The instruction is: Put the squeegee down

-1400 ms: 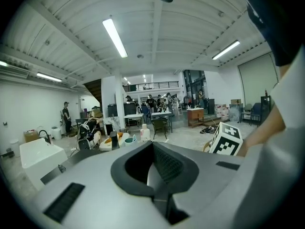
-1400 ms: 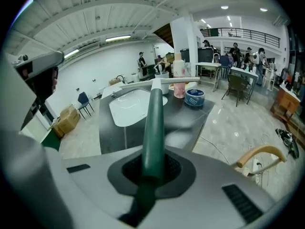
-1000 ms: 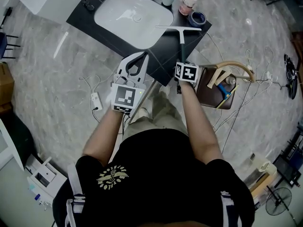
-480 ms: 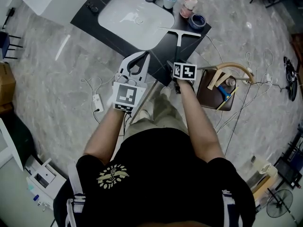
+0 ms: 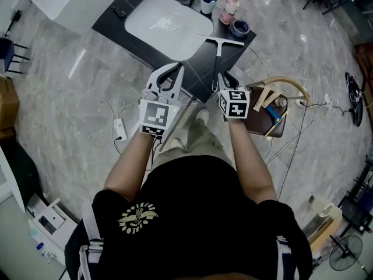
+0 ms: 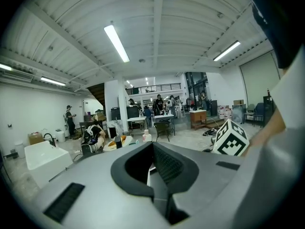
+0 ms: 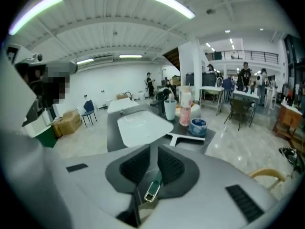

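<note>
floor: I see grey veined stone [image 5: 70, 86] | furniture: dark counter [image 5: 198, 57] with white basin [image 5: 169, 17], curved wooden chair [image 5: 288, 81] just right of it | ceiling: white, ribbed, strip lights [image 6: 116, 43] lit | far end: mezzanine railing [image 7: 248, 56]

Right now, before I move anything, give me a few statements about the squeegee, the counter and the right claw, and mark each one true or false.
1. The squeegee lies on the dark counter beside the sink. True.
2. The right claw grips the squeegee's handle. False: it is clear of the squeegee, its jaws closing with nothing between them.
3. A cup stands on the counter beyond the sink. True.
4. The pink bottle lies on its side. False: it stands upright near the cup.
</note>
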### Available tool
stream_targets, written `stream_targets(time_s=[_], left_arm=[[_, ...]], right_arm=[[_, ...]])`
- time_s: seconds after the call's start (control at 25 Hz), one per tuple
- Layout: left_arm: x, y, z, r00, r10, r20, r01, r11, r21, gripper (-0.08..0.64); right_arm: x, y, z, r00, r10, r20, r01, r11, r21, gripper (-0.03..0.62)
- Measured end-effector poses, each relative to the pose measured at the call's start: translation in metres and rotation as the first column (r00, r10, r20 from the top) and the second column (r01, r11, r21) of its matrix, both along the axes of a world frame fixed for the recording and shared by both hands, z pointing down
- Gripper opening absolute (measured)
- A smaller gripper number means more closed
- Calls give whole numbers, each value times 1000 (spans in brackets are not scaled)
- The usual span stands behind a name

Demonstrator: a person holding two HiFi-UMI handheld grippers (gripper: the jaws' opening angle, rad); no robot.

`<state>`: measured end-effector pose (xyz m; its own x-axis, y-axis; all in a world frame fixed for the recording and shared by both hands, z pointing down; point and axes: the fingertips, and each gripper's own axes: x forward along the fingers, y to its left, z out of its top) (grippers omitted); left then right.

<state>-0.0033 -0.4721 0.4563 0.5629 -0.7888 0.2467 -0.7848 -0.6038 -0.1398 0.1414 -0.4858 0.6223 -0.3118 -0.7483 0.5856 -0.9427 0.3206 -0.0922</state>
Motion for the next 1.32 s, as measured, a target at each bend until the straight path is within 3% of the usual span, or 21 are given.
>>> stream_targets(time_s=[0.08, 0.2, 0.48, 0.72, 1.32], left_arm=[[1, 5, -4, 1000, 3, 6, -3, 1000, 6, 23], [-1, 12, -10, 1000, 10, 16, -10, 1000, 16, 23], [-11, 32, -16, 1000, -12, 4, 12, 1000, 29, 23], [-17, 57, -23, 1000, -12, 3, 12, 999, 45, 23], [-33, 106, -45, 1000, 30, -2, -29, 995, 94, 23]], right_arm=[[-2, 6, -31, 1000, -12, 13, 11, 995, 100, 35], [-3, 19, -75, 999, -35, 28, 28, 977, 214, 29], [1, 51, -136, 999, -27, -33, 37, 938, 344, 28], [2, 82, -160, 999, -24, -36, 36, 925, 379, 28], [-29, 134, -166, 999, -36, -26, 43, 933, 357, 28]])
